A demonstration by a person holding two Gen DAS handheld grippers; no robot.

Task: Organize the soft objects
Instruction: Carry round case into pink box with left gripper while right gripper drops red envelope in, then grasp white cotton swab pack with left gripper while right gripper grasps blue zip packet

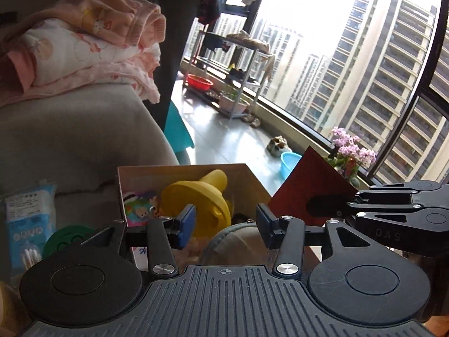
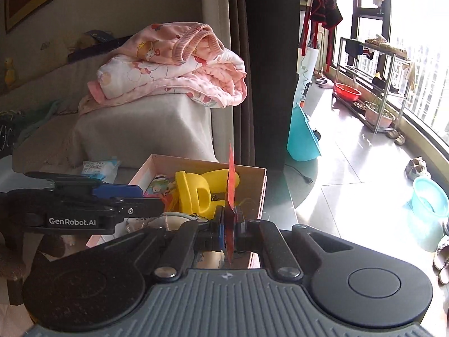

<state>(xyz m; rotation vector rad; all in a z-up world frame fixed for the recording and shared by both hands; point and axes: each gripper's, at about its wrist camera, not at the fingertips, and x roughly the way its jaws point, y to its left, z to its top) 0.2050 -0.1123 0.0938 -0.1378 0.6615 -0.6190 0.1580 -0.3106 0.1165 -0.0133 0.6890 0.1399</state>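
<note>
A thin red sheet (image 2: 231,185) is pinched edge-on by the right gripper (image 2: 230,229) over the cardboard box (image 2: 207,160), probably for dropping in, while the left gripper (image 1: 224,221) is held spread nearby.

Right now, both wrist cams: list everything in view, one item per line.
cardboard box: 1, brown, open, ahead of both grippers
toy: 1, yellow plastic, inside the box
picture card: 1, multicolour, in the box left of the toy
red sheet: 1, dark red, flat, pinched over the box's right side
folded bedding: 1 pile, pink and white, on the grey sofa arm
cotton swab pack: 1, blue and white, left of the box
green lid: 1, beside the pack
basins: red, light blue, on the balcony floor
flowers: pink, by the window
left gripper: jaws open, nothing held
right gripper: jaws shut on the red sheet
</note>
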